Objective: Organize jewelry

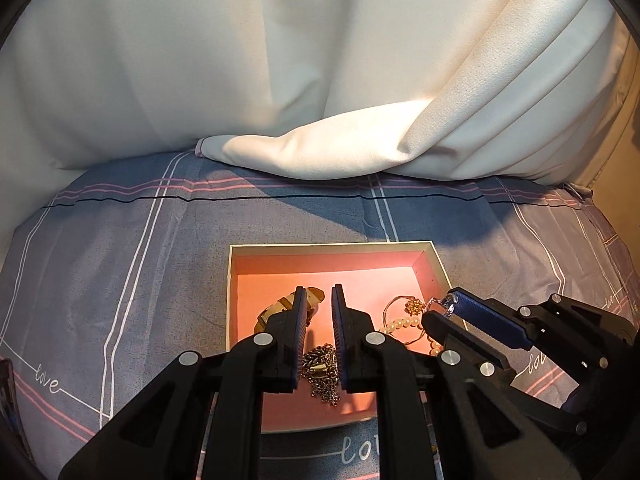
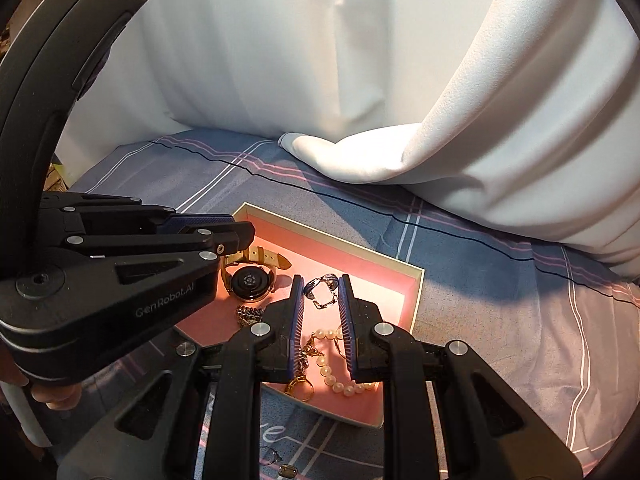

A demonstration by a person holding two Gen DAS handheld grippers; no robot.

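Observation:
A cream box with a pink lining (image 1: 248, 268) (image 2: 416, 280) lies on the bedspread. In it are a gold watch (image 2: 250, 280) (image 1: 276, 308), a chain (image 1: 320, 372) (image 2: 250, 314), a pearl bracelet (image 2: 336, 384) (image 1: 402, 324) and a gold pendant (image 2: 300, 388). My right gripper (image 2: 322, 286) (image 1: 440, 304) holds a silver ring (image 2: 322, 290) between its fingertips above the box. My left gripper (image 1: 319, 296) (image 2: 244, 232) is open and empty over the watch and chain.
A white curtain (image 1: 320, 80) hangs behind and spills onto the blue-grey checked bedspread (image 1: 120, 240). Small pieces of jewelry (image 2: 280, 464) lie on the bedspread in front of the box. A hand (image 2: 52, 394) shows at lower left.

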